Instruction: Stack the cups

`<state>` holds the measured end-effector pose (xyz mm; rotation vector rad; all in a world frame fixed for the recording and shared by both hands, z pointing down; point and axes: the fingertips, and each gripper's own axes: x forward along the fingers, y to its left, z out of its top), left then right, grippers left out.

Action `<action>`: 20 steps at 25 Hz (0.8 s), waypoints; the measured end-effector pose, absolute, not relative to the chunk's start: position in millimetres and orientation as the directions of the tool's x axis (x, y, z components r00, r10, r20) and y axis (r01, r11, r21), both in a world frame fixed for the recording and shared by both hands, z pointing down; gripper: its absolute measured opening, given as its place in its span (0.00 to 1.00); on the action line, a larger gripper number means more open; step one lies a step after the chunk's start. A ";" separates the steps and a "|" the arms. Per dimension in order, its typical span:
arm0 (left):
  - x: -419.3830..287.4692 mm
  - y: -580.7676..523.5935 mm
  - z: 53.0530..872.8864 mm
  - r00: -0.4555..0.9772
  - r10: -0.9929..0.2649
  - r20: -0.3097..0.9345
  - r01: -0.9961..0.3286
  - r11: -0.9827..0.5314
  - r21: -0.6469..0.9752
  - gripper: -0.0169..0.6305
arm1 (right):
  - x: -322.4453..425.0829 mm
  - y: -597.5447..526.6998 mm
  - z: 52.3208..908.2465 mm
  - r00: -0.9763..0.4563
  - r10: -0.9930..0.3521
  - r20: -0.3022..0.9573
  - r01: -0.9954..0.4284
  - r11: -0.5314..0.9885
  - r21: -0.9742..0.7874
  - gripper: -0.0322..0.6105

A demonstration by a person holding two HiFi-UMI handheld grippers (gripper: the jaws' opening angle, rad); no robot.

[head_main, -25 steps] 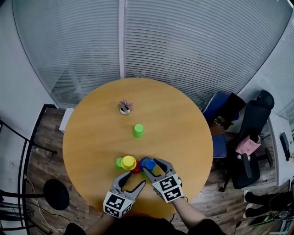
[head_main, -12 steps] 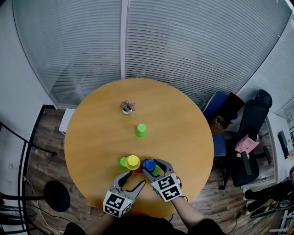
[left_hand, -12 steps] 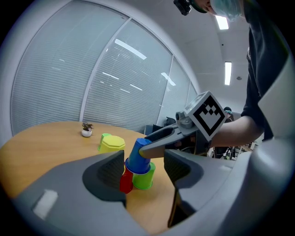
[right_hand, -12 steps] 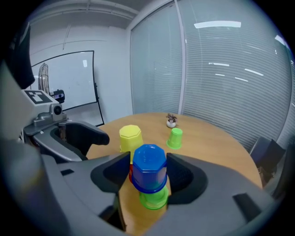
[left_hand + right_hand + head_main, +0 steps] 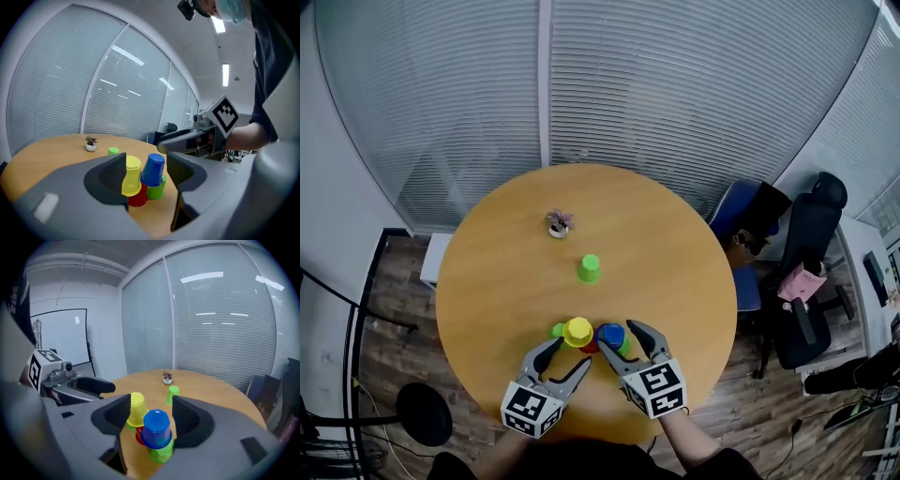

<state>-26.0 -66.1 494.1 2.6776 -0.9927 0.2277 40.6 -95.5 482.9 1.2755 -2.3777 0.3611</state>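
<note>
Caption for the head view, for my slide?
Left gripper open near the yellow cup; right gripper opening its jaws around the blue cup; one green cup stands apart on the table.

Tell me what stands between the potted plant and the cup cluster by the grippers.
A lone green cup, upside down, apart from both the potted plant and the cup cluster; otherwise bare tabletop. The head view shows it.

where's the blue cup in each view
Head view: blue cup at lower centre, just right of the yellow cup.
Left gripper view: blue cup at centre, right of the yellow one.
Right gripper view: blue cup low centre, nearest the camera.
Shared landmark: small potted plant beyond the cups.
</note>
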 end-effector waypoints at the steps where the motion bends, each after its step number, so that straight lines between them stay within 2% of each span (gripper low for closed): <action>1: -28.3 -71.7 488.6 0.758 -0.608 0.235 -0.650 -0.736 0.192 0.43 | 40.2 -98.6 476.7 -0.487 -0.741 0.461 -0.843 0.537 -0.027 0.44; 11: -27.2 -135.4 449.6 0.815 -0.542 0.205 -0.568 -0.817 0.102 0.43 | 31.0 -133.6 438.9 -0.445 -0.803 0.395 -0.872 0.490 0.014 0.44; 20: -14.4 -202.7 477.5 0.837 -0.478 0.268 -0.514 -0.854 0.083 0.43 | 32.7 -175.0 439.0 -0.406 -0.804 0.434 -0.880 0.473 0.054 0.44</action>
